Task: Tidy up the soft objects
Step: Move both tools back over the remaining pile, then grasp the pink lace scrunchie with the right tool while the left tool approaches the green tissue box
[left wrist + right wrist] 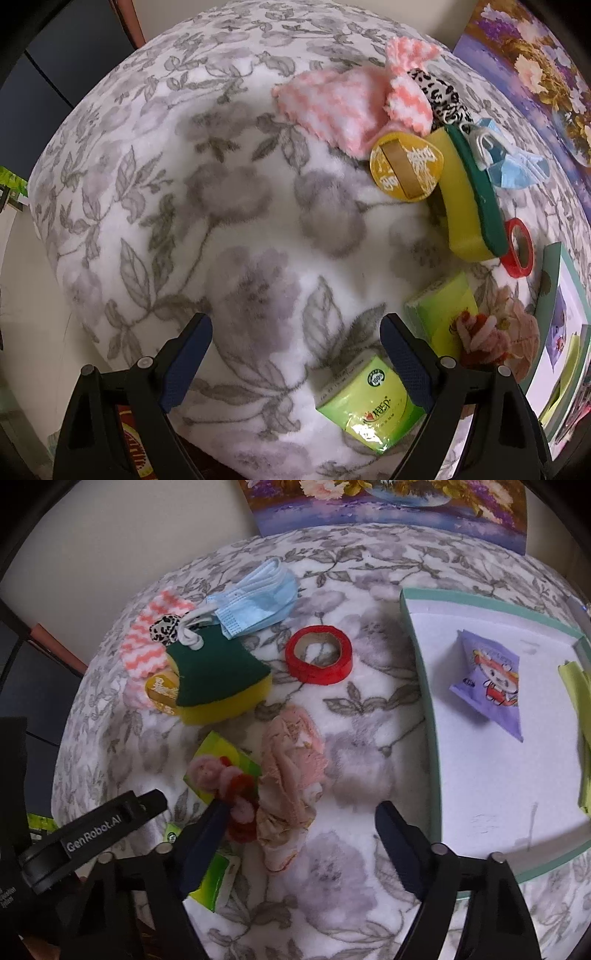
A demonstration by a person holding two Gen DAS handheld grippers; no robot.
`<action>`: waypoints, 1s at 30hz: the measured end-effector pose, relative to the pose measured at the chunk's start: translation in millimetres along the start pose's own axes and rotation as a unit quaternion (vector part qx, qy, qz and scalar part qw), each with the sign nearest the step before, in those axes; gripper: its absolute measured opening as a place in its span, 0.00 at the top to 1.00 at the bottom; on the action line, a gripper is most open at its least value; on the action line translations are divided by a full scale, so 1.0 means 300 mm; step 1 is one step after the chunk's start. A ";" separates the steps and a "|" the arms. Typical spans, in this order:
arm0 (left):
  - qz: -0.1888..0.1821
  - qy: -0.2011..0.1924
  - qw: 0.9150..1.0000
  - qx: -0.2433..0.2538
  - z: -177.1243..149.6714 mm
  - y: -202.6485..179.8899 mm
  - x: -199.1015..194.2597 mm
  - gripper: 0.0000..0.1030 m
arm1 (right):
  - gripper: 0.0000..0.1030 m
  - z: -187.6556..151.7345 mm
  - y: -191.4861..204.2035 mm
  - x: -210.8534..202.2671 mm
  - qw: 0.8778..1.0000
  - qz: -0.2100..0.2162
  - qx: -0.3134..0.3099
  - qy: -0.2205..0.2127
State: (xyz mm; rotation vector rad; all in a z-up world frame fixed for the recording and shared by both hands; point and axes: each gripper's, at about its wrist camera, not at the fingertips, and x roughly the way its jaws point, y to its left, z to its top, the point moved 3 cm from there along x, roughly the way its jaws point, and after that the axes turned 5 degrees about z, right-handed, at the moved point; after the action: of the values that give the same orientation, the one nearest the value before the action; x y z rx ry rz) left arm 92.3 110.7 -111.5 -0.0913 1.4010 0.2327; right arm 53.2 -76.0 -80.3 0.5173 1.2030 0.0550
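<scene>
My left gripper (295, 336) is open and empty above the floral blanket (221, 206), with a green tissue pack (369, 410) just by its right finger. My right gripper (299, 823) is open and empty; a crumpled pink cloth (291, 768) lies between its fingers, and a pink and red yarn piece (229, 786) lies by its left finger. A yellow-green sponge (218, 679), a pink-white cloth (340, 103), a blue face mask (258, 598) and a leopard scrunchie (166, 627) lie beyond. A white tray (421, 657) at the right holds a purple packet (491, 683).
A red tape roll (317, 659) lies in the middle. A yellow round badge (406, 166) leans on the sponge. A second green tissue pack (443, 310) lies under the yarn. A flower painting (388, 506) stands at the back. The blanket's left edge drops off to the floor.
</scene>
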 end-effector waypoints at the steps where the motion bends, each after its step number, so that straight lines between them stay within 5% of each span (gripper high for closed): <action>1: 0.000 0.001 1.000 0.000 -0.006 -0.001 0.000 0.10 | 0.24 -0.001 0.001 0.003 1.000 0.004 0.000 0.001; 14: -0.009 0.009 1.000 -0.010 -0.093 0.016 0.011 0.10 | 0.46 0.004 -0.044 -0.057 0.998 0.047 0.033 -0.009; 30: -0.023 0.008 0.999 0.041 -0.214 -0.053 -0.038 0.10 | 0.61 0.021 -0.088 -0.045 0.997 0.057 0.049 -0.008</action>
State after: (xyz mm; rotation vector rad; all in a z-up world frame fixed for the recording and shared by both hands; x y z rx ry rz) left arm 31.9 81.2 -112.5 -0.0574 1.4207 0.1353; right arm 47.9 -105.7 -77.6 0.6708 1.1636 0.0895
